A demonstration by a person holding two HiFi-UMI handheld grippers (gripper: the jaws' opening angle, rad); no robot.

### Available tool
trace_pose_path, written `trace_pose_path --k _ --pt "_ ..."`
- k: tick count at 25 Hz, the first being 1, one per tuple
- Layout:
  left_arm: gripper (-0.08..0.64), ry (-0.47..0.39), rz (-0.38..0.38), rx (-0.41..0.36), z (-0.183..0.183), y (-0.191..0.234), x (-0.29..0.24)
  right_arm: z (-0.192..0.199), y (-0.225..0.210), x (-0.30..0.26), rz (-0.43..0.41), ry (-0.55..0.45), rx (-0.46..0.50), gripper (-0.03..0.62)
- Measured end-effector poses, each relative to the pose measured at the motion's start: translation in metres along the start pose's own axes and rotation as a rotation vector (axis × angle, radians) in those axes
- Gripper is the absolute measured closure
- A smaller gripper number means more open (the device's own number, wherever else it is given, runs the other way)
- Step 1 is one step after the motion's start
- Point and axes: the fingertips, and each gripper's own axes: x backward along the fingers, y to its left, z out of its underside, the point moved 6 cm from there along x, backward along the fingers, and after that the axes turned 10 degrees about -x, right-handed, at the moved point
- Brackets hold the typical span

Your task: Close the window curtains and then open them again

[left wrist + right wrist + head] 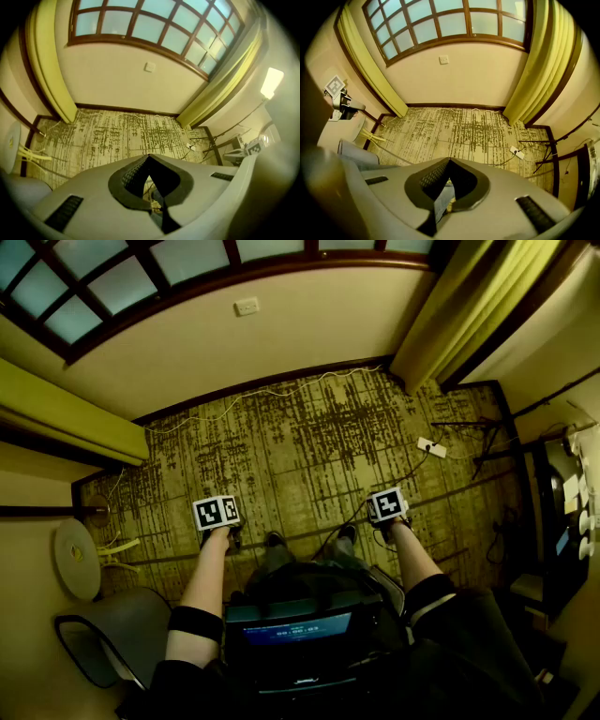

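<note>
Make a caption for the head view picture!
Left claw and right claw shut above the carpet, curtains open beside the window.

curtains (539, 61): matt cloth | window frame (466, 21): glossy wood | carpet (464, 131): rough

Left gripper (149, 156) and right gripper (449, 160) side by side, both closed and empty, steeply downward.
</note>
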Motion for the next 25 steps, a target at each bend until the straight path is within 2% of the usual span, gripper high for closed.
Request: trace_pose_path --k 3,9,12,15,21,25 --pt "0.56 -0.066 -0.013 -0.076 -0.014 -0.013 0.011 -0.014 0.009 0.01 -0.015 -0.065 0.03 0.577" --pt "0.56 -0.24 -0.015 -0.122 -0.055 -0.03 0.043 -0.056 0.031 0.041 -0.049 -0.216 0.083 0.577" --pt "0.56 -0.326 -0.005 -0.175 -0.077 -0.036 0.057 -0.083 0.045 0.061 -0.07 -0.303 0.101 0.577" --pt "0.56 -0.417 -0.015 -0.238 -0.092 -0.043 0.078 -0.11 0.065 0.096 -0.102 -0.408 0.132 0.577" --pt "0.56 -0.592 -0.06 -0.317 -0.12 -0.058 0.139 -0.156 0.1 0.171 -0.161 -0.614 0.191 0.577" --pt "0.56 -0.712 -0.094 -0.348 -0.129 -0.067 0.189 -0.173 0.121 0.231 -0.223 -0.801 0.247 0.577"
